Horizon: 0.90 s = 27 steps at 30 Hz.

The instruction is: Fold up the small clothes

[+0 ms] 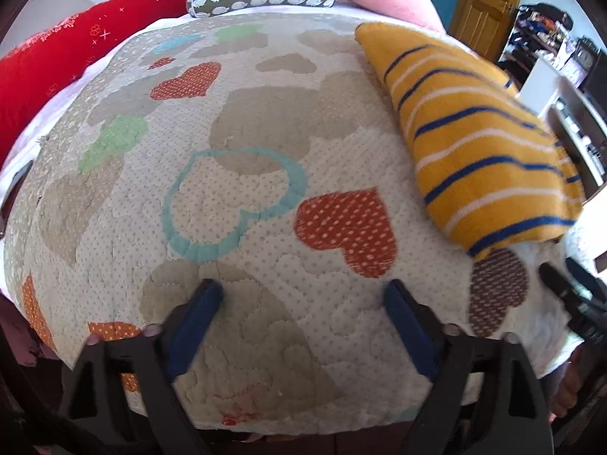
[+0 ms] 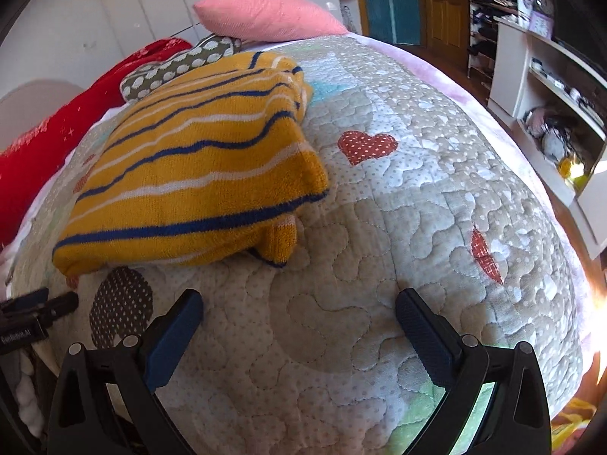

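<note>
Your left gripper stood wide apart over the bare quilt, holding nothing, your right gripper likewise spread and empty, the folded striped yellow sweater lay mid-quilt, its long axis running toward the pillow-end edge.

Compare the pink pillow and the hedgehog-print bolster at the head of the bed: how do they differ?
The pink pillow is plain, one colour; the hedgehog-print bolster is olive with white shapes all over. The pillow is broad and flat with a pointed corner; the bolster is a narrow roll. The pillow lies furthest back; the bolster lies nearer, just behind the folded yellow striped sweater. Both rest on the bed beyond the quilt, untouched by either gripper.
</note>
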{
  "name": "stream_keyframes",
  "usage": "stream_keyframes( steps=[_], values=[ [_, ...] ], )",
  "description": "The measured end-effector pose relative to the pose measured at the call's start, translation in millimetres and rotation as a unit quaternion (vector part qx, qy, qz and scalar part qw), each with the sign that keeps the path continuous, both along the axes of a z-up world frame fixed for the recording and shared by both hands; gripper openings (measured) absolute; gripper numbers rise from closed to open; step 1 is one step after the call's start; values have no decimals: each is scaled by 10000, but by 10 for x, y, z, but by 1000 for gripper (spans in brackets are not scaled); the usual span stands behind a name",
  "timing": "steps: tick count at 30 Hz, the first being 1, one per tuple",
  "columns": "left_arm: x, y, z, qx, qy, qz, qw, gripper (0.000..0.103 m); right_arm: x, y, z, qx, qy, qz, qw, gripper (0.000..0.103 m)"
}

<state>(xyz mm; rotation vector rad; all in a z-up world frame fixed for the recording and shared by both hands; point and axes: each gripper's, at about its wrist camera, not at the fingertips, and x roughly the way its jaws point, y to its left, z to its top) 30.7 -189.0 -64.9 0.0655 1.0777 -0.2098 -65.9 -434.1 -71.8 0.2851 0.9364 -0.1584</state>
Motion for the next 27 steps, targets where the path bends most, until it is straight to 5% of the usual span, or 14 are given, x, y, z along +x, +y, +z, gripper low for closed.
stream_keyframes(
  steps=[3, 9, 15, 19, 22, 23, 24, 27],
  values=[
    [43, 25, 261, -500, -67, -226, 9985, 74, -87, 27, 108, -37, -103, 256, 9996, 100],
    [550, -126, 540, -850, -64, -539, 9949, 76, -26, -396, 655, 633, -908, 188, 9937, 99],
    [1283, -556, 284, -1493, 572, -1133, 9806, 77, 962, -679, 639, 966, -911, 494, 9899, 99],
    [1646, -794, 80, -2175, 1168, -1495, 9574, 78, 1616, -752, 313, 1117, -510, 574, 9908, 98],
    [1732, -908, -54, -2321, 1324, -1377, 9537, 80, 1932, -785, 18, 1835, -317, 647, 9804, 81],
    [1732, -907, -72, -2410, 1328, -1322, 9523, 79, 1969, -790, -34, 2117, -341, 573, 9750, 66],
    [1724, -893, -60, -2516, 1300, -1307, 9501, 72, 1995, -790, -53, 2403, -350, 514, 9687, 53],
    [1681, -780, 49, -2755, 1252, -1368, 9432, 54, 1979, -707, 21, 2803, -392, 342, 9585, 42]
  ],
)
